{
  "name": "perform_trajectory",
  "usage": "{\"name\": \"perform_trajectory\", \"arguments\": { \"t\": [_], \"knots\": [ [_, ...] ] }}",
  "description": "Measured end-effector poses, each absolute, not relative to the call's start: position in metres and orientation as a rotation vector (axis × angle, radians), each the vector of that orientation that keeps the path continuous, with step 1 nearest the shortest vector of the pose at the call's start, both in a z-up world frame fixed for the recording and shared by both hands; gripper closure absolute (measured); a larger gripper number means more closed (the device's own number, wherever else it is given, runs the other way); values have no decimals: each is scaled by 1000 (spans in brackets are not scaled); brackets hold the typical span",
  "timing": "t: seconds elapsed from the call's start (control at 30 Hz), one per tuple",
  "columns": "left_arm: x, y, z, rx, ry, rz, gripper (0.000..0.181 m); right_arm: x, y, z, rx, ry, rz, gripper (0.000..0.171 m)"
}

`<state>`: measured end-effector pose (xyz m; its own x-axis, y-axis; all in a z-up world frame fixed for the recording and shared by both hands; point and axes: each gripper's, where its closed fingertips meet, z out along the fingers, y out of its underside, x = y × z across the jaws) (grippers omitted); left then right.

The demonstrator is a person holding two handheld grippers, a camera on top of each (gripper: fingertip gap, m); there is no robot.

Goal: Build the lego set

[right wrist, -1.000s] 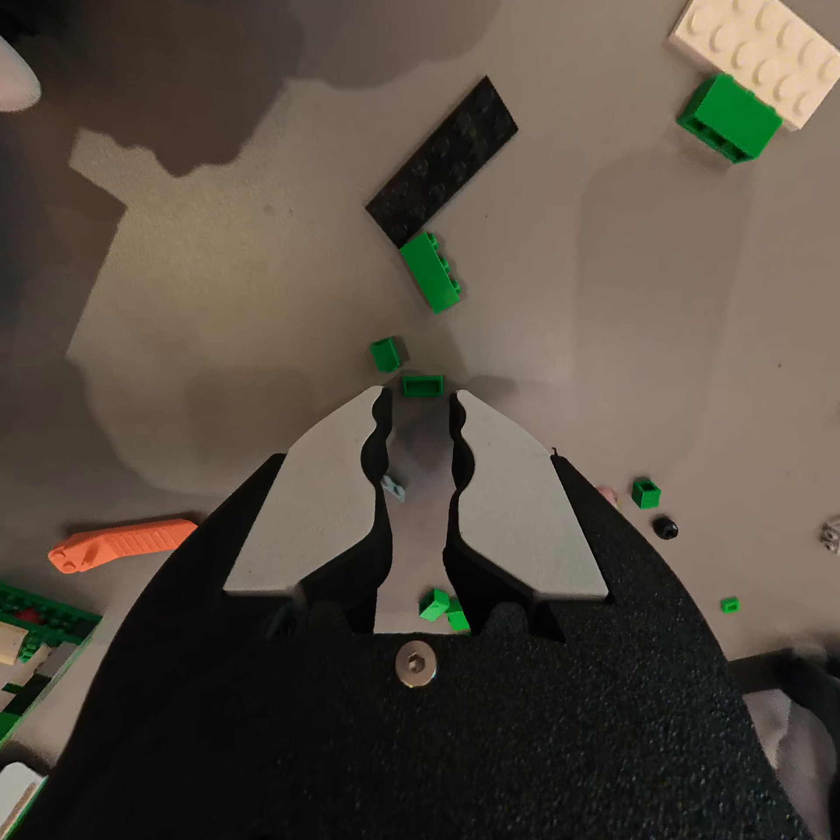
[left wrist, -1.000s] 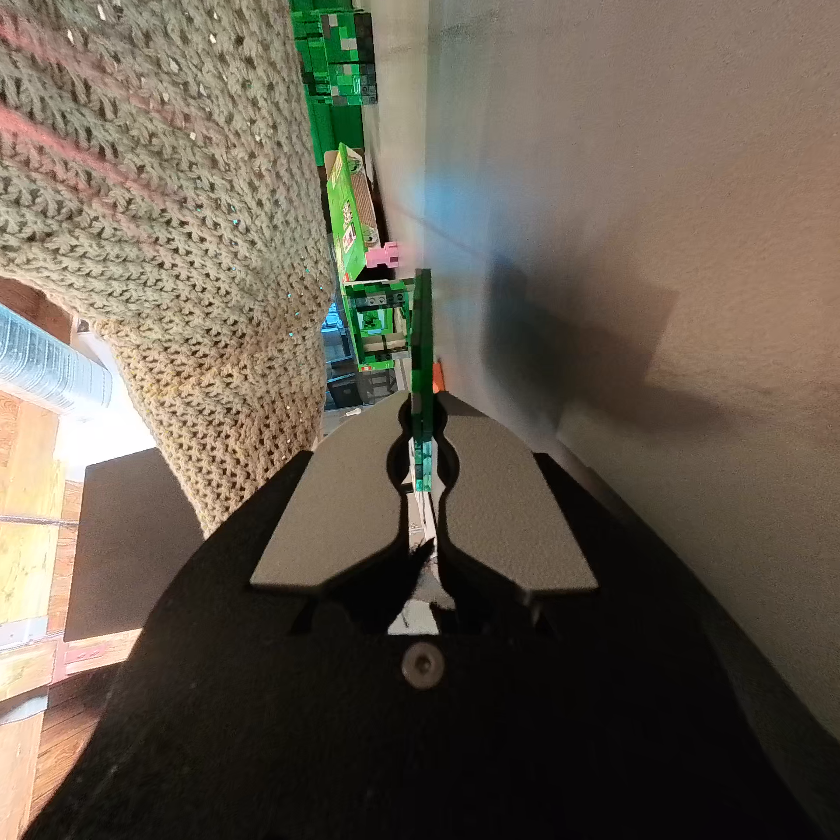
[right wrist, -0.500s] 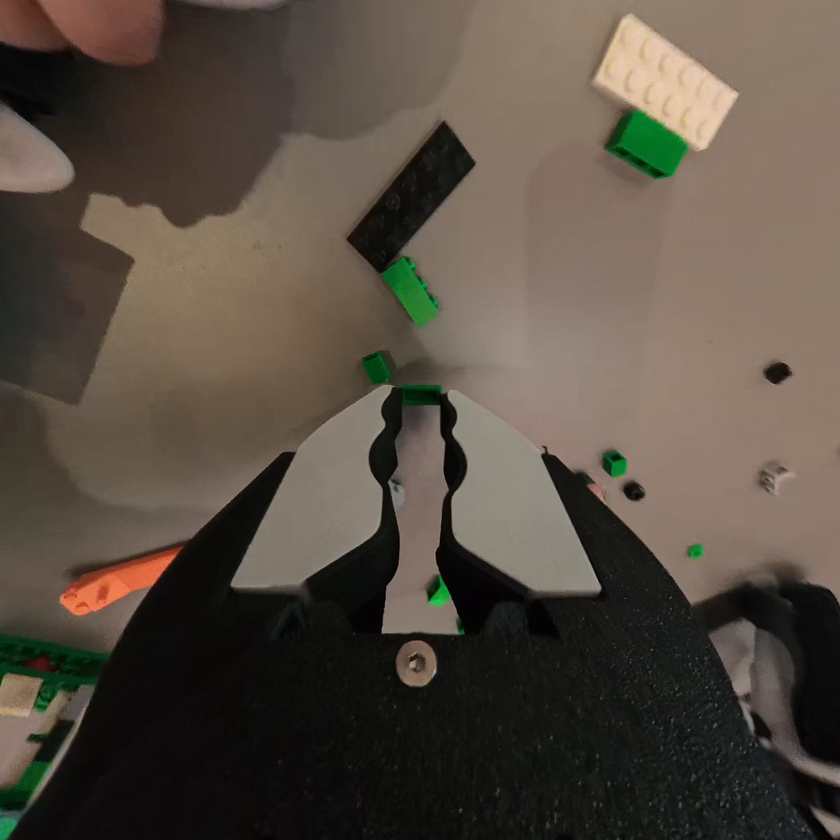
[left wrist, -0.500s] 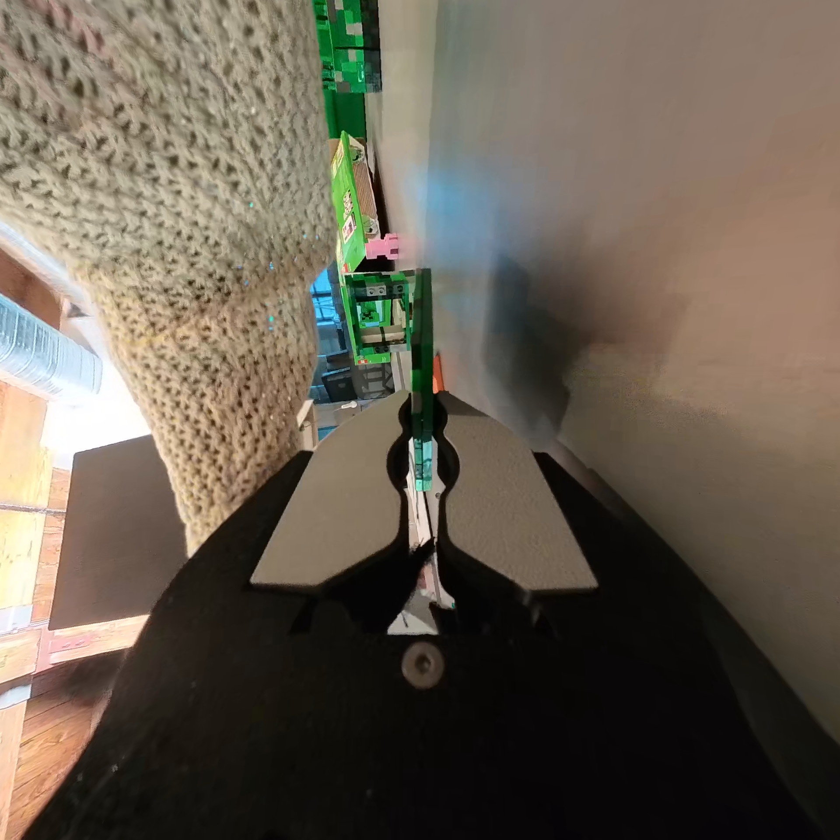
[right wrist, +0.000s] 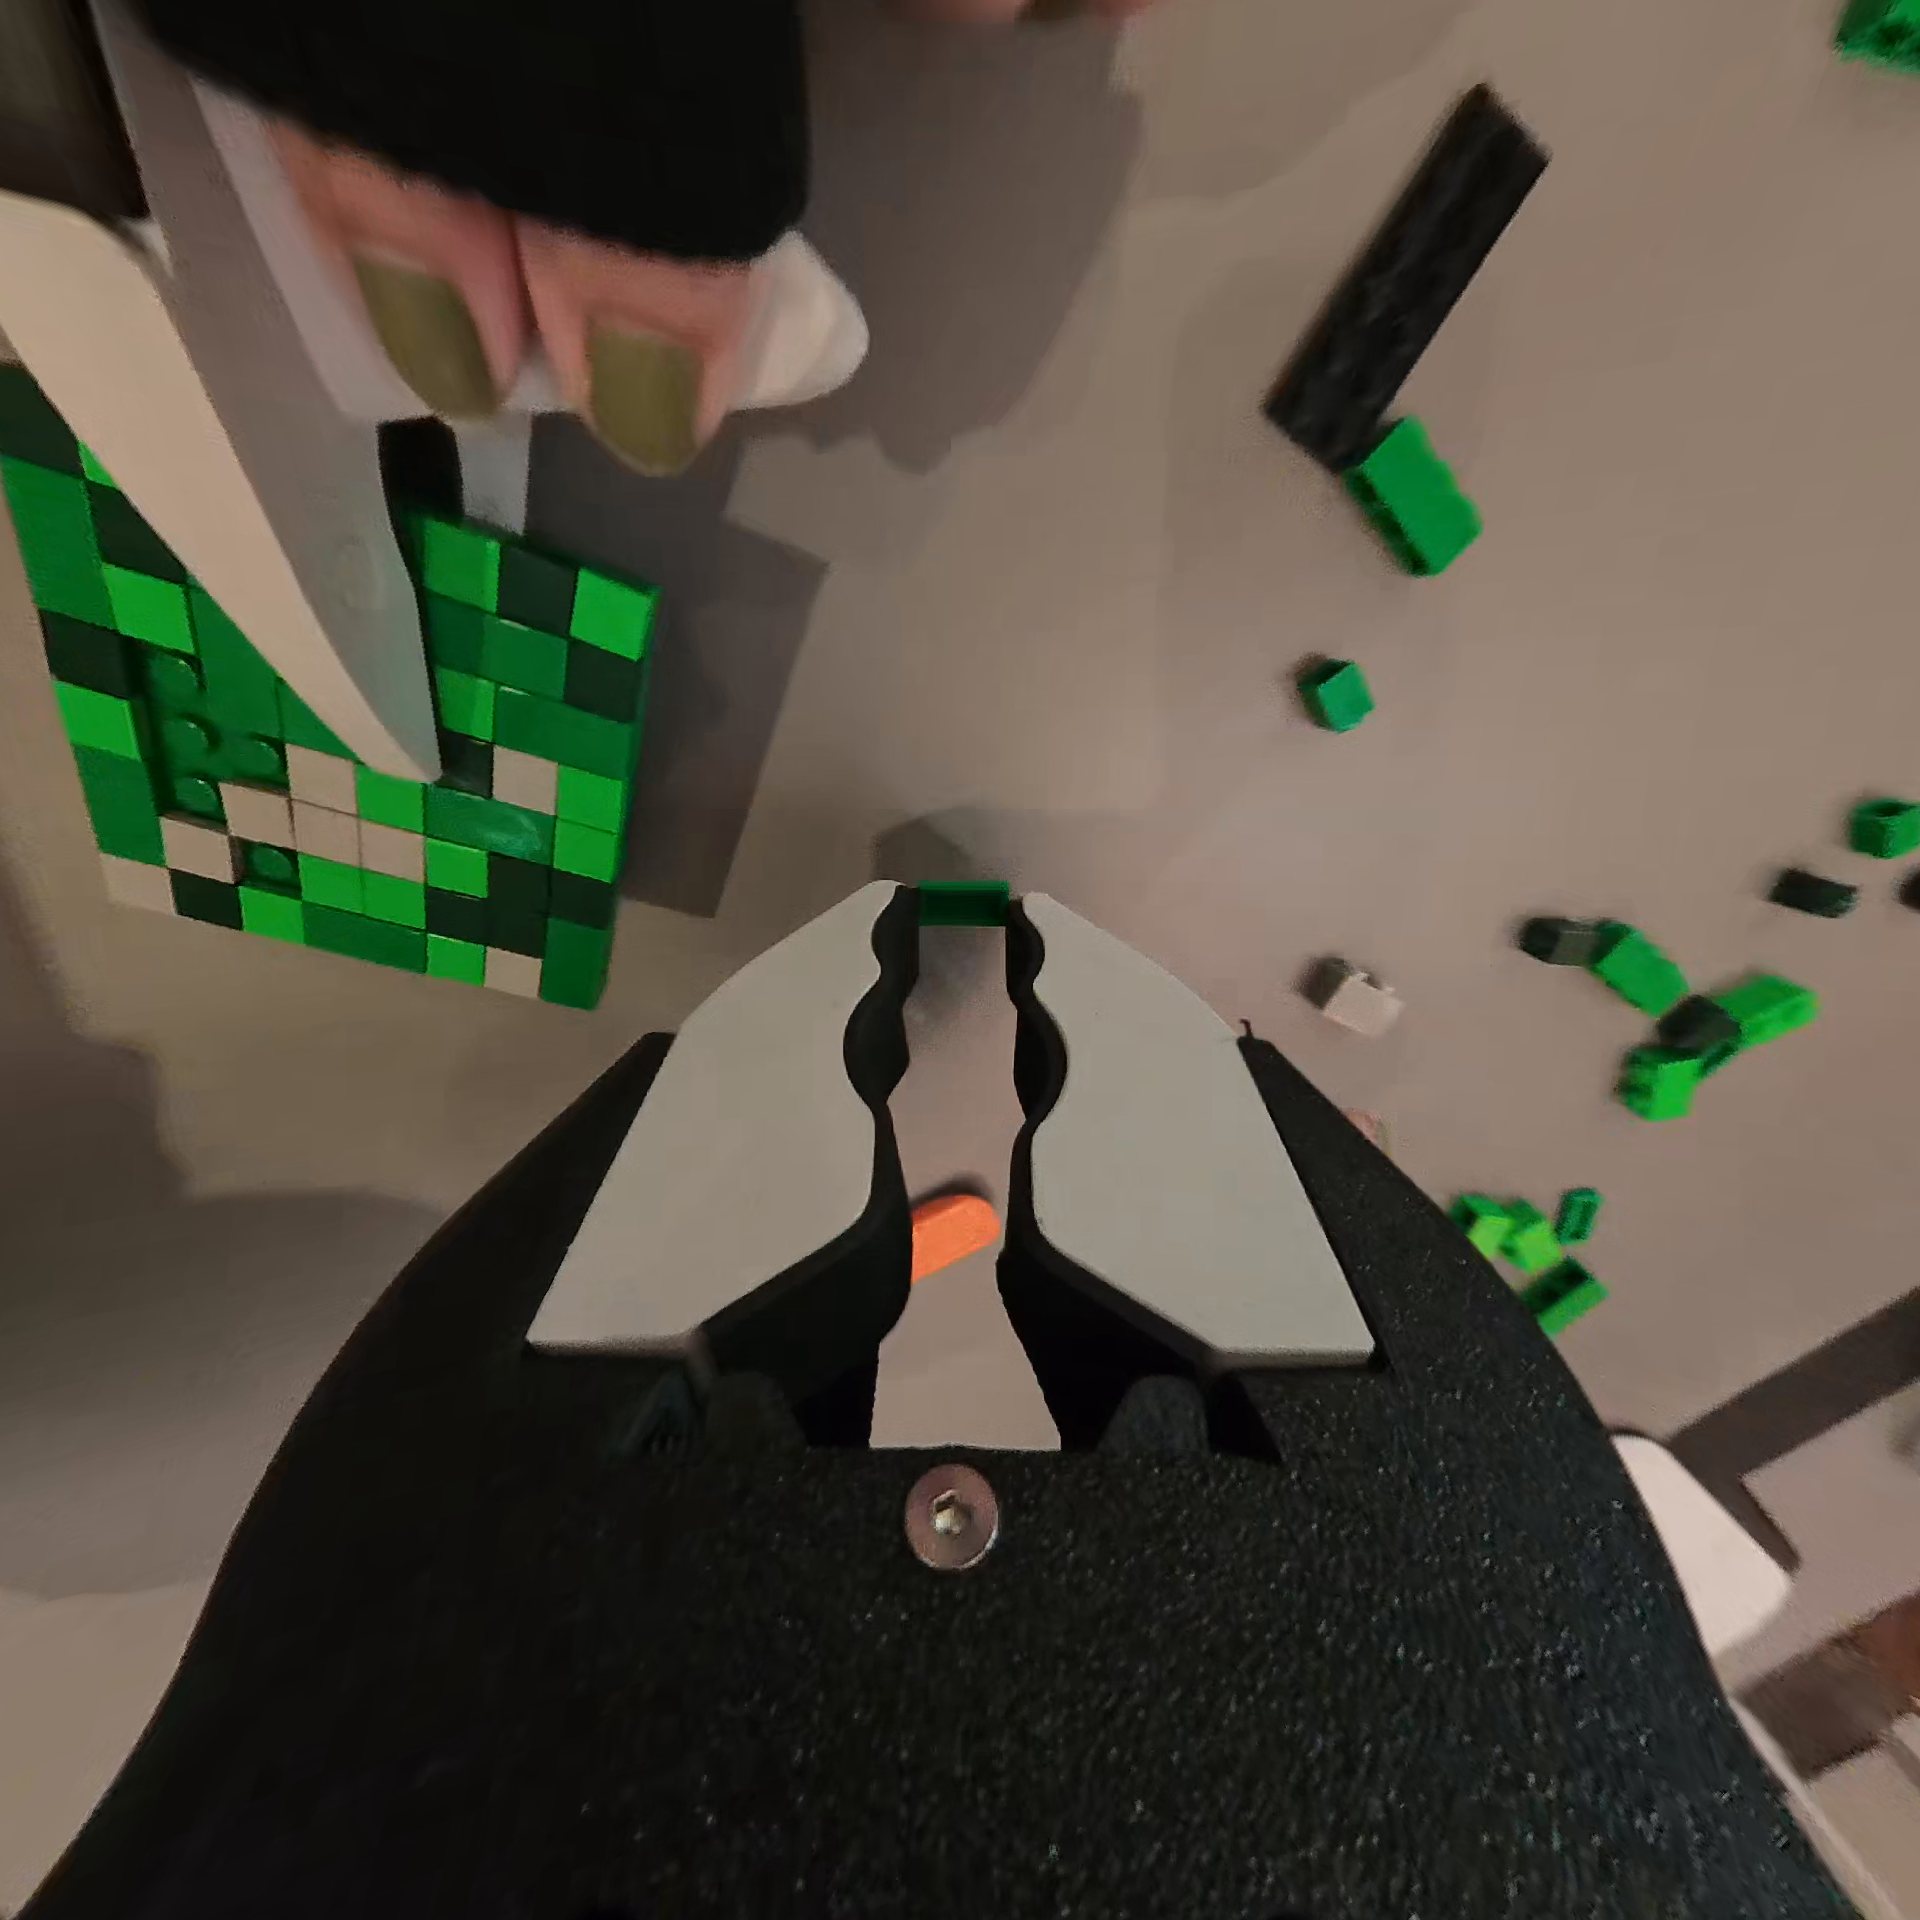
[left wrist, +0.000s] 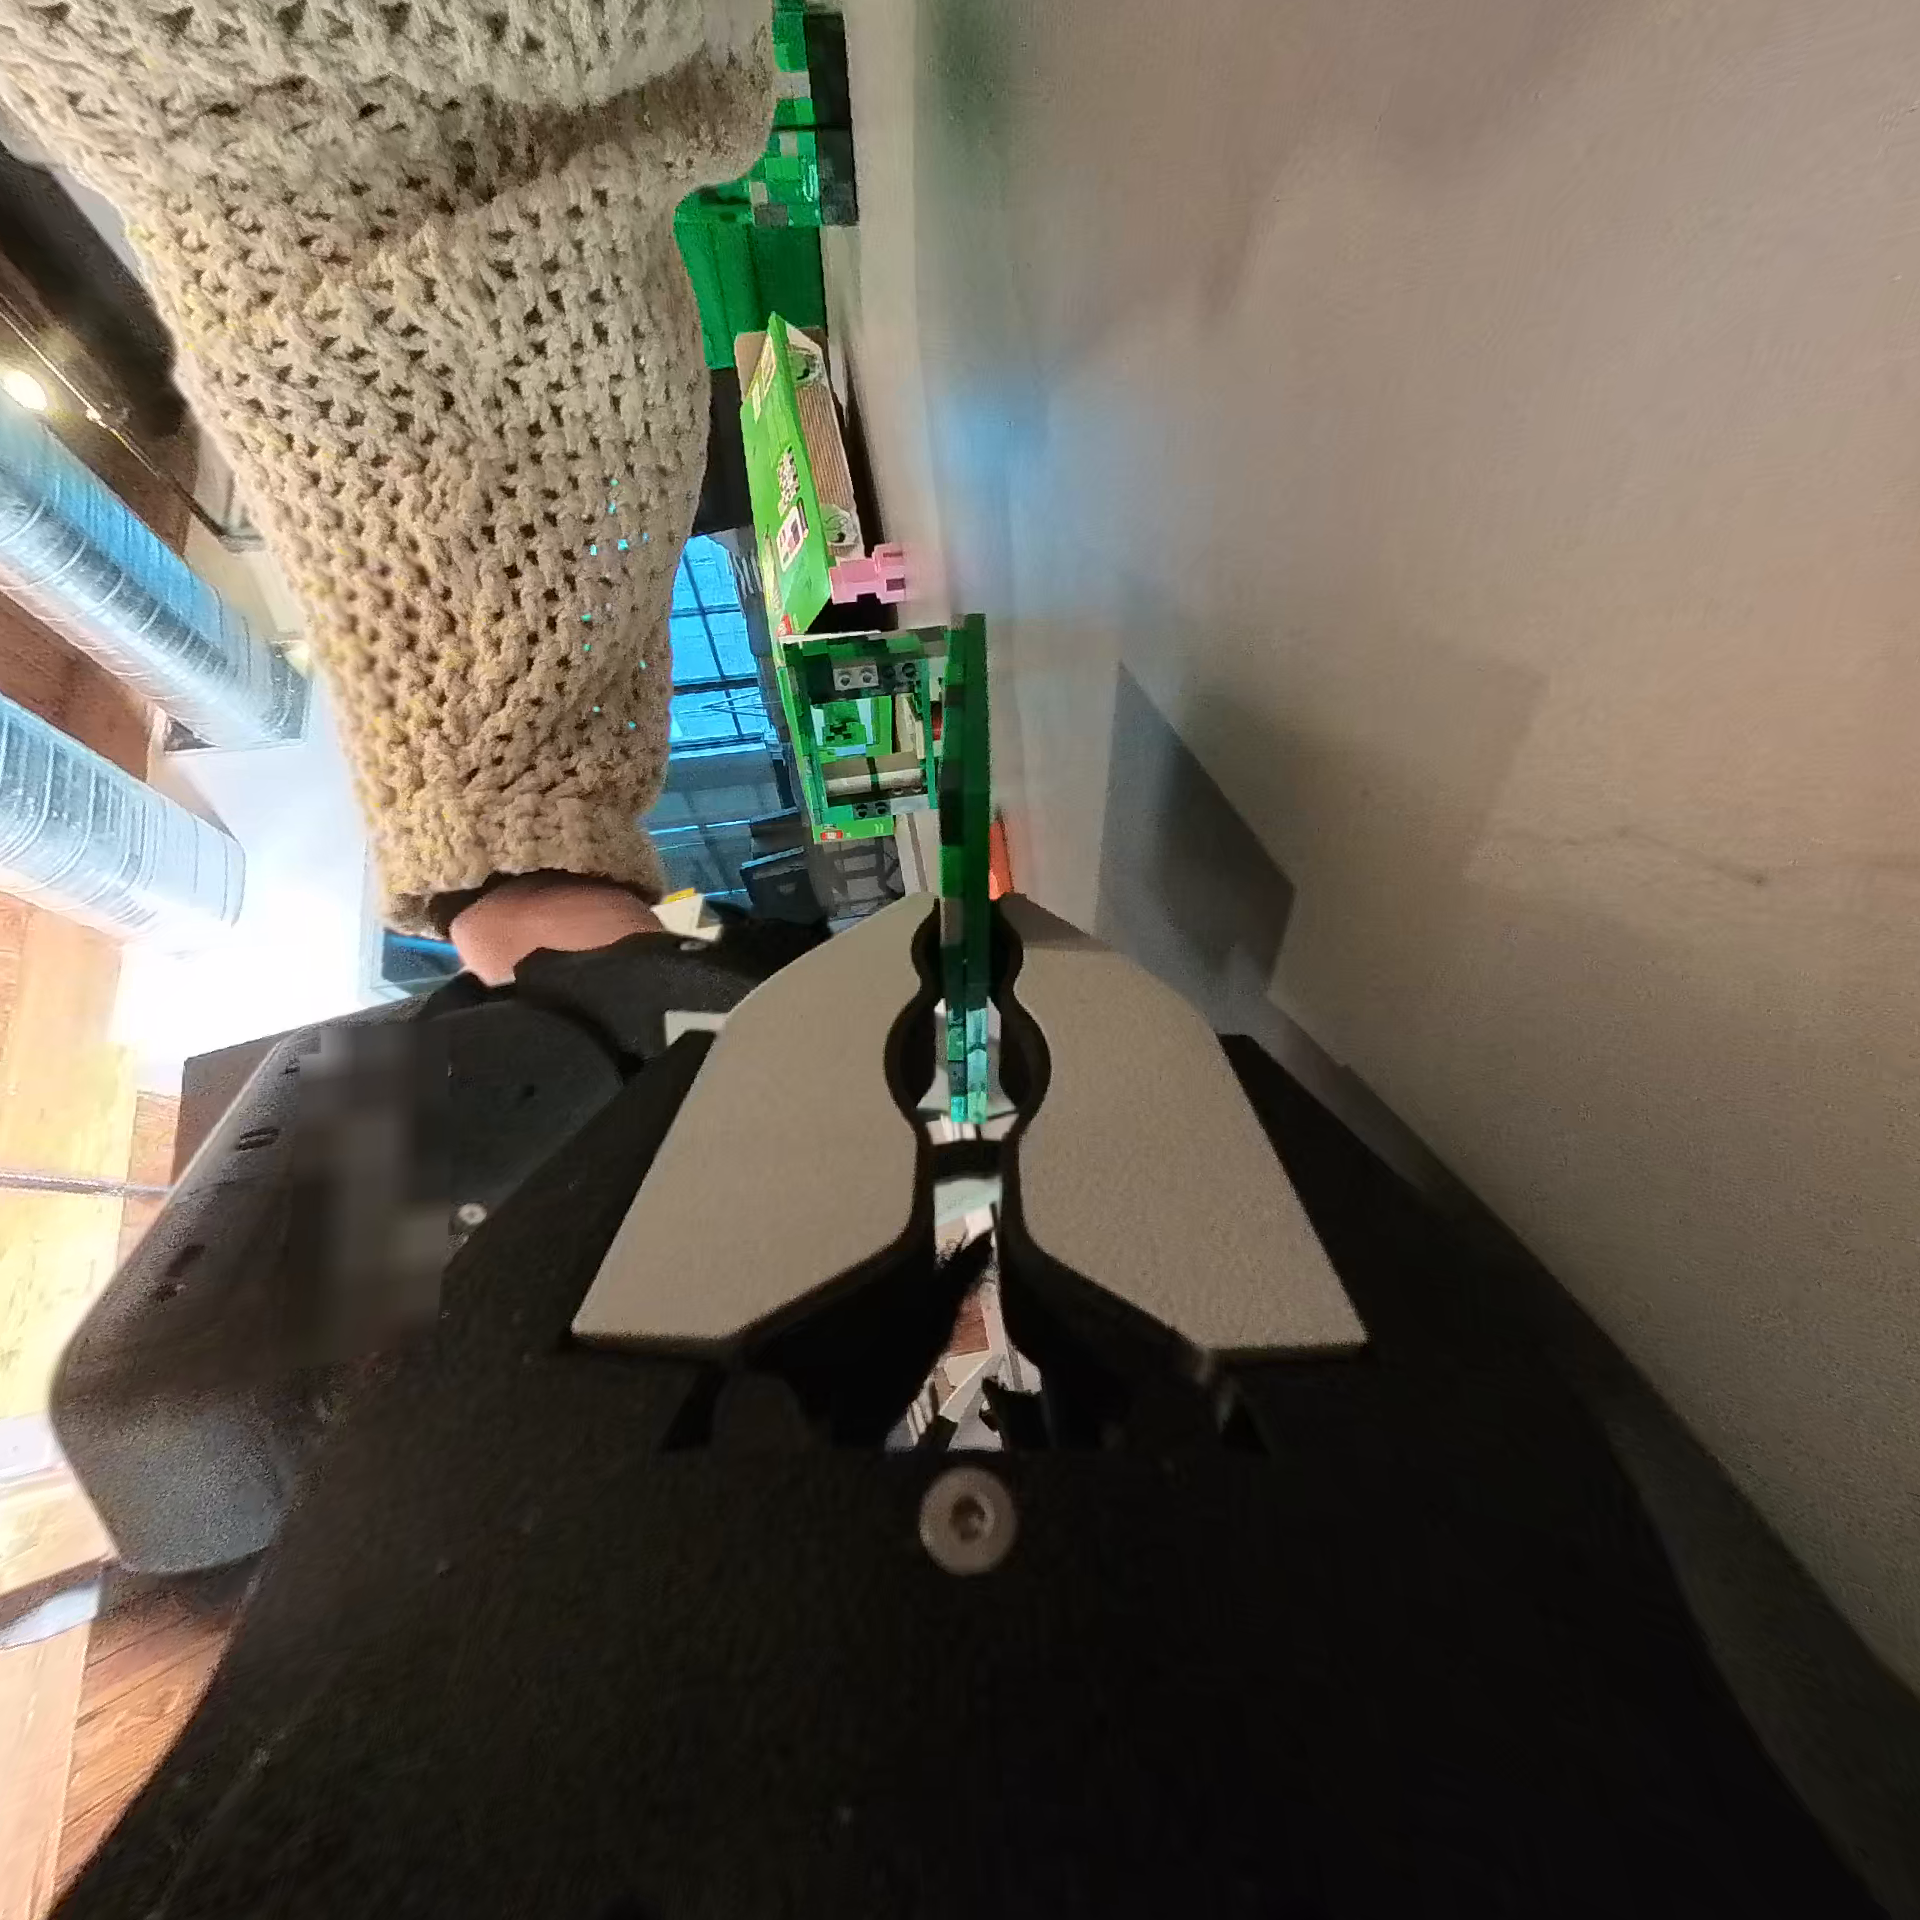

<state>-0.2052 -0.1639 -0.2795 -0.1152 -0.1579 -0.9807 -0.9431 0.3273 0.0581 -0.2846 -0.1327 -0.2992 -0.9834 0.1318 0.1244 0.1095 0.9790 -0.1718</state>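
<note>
One flat plate (left wrist: 964,790) of green, black and white square tiles stands edge-on, pinched tight in the left tongs (left wrist: 966,925). The right tongs (right wrist: 964,906), narrowly parted, clamp one small smooth green tile (right wrist: 964,902) at their tips; the plate lies at ten o'clock. One long black strip (right wrist: 1403,281) at one o'clock.

The light was dim and warm, with big soft shadows on the surface (right wrist: 1143,644). Edges looked bent and smeared (the bricks too).
</note>
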Motion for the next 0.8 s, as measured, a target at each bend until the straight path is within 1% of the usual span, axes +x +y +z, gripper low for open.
{"name": "perform_trajectory", "arguments": {
  "t": [0.73, 0.8],
  "knots": [
    [-208, -163, -282, -1061, 1542, 927, 175, -276, -126, -312, -249, -3053, 217, 155],
    [-208, -163, -282, -1062, 1544, 927, 175, -273, -129, -310, -241, -3073, 240, 151]
  ]
}}
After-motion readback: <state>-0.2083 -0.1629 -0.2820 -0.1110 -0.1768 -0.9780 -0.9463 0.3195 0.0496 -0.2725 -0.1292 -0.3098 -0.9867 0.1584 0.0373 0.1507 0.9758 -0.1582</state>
